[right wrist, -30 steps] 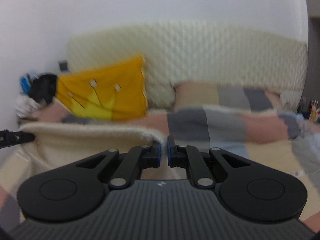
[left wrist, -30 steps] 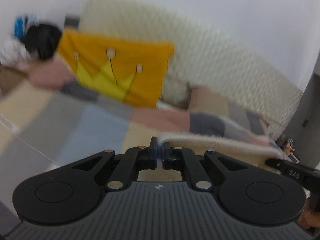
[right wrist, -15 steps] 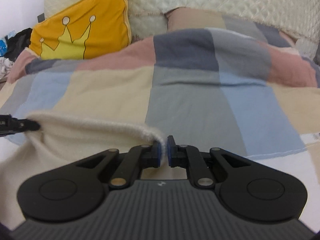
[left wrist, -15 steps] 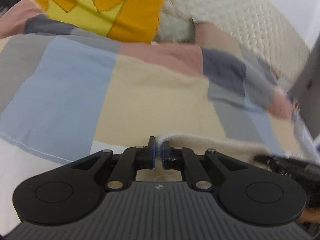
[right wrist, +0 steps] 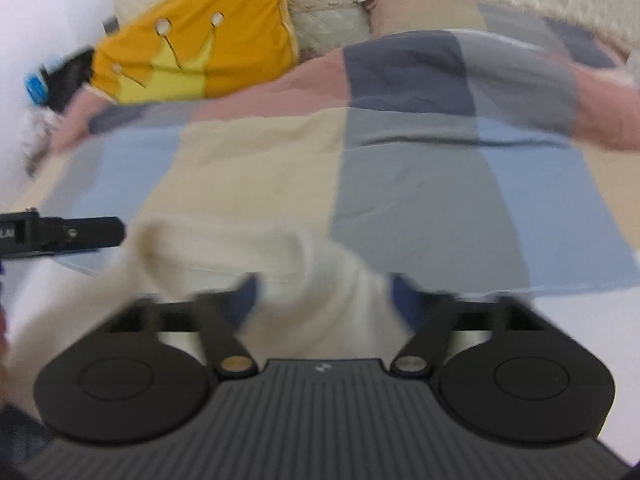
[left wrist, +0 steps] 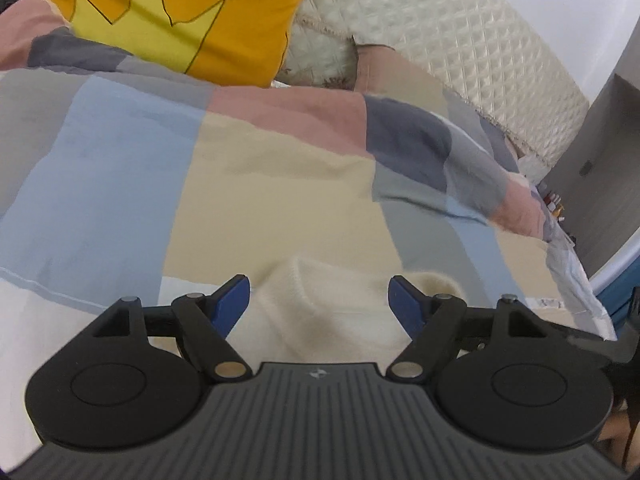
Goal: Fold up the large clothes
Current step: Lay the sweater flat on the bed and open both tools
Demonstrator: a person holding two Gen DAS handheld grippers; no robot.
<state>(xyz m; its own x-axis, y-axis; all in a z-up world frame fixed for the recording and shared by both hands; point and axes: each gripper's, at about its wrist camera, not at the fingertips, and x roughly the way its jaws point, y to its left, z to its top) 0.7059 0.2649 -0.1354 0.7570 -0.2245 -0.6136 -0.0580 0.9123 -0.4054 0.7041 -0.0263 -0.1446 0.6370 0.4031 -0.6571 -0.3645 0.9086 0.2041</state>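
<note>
Jaws on both my grippers are opening, releasing the cream sweater [left wrist: 320,312] at lower centre; next, regrip for another fold.

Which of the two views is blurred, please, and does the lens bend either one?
Left wrist view: sharp; the headboard and quilt curve with fisheye bending. Right wrist view: motion-blurred, worst on the right hand-held gripper and the garment; the pillow is smeared too.

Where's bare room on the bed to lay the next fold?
Free: the patchwork quilt between the cream garment and the yellow crown pillow. Crowded: the near edge, where the garment bunches between the opening left gripper and right gripper.
</note>
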